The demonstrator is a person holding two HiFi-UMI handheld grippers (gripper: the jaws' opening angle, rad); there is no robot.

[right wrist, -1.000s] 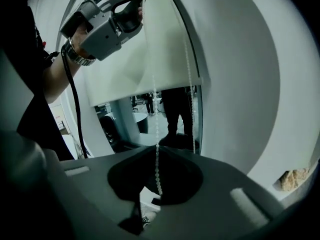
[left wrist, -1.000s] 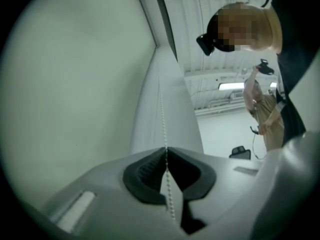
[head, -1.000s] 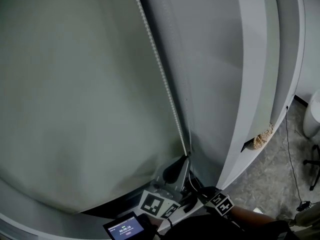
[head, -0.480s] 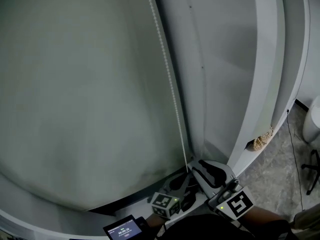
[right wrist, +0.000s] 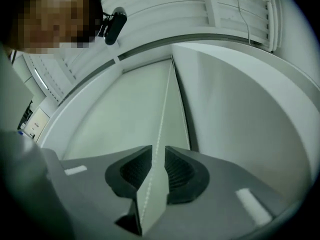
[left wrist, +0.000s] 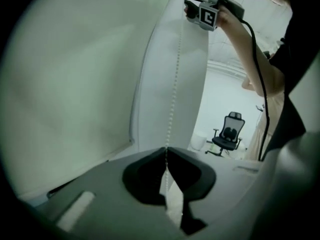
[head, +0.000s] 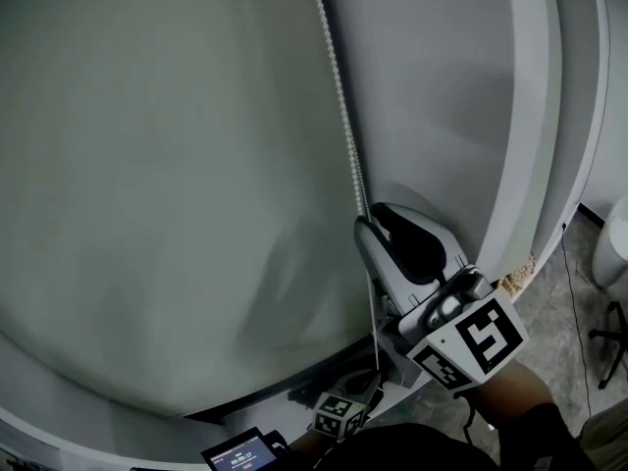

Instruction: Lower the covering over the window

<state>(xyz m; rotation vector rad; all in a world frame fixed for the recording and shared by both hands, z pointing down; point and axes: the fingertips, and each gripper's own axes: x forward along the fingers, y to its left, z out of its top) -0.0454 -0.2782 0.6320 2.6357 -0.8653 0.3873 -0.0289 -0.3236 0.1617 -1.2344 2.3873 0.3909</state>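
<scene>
- The roller blind (head: pixel 167 194) hung across nearly the whole window in the head view, with only a dark strip showing beneath its bottom hem.
- The bead chain (head: pixel 343 116) ran taut just off the blind's right edge, between the blind and the pale frame panel (head: pixel 442 116).
- The left gripper (left wrist: pixel 166 151) sat low, near the blind's bottom hem. Its jaw tips were pressed together on the bead chain, which rose straight up from them.
- The right gripper (right wrist: pixel 158 151) was raised higher beside the blind's right edge and pointed upward. Its jaws stood slightly apart, and the bead chain passed through the gap without being pinched.
- A small lit screen (head: pixel 245 451) lay below the blind's hem.
- An office chair (left wrist: pixel 229 134) stood well to the right of the blind.
</scene>
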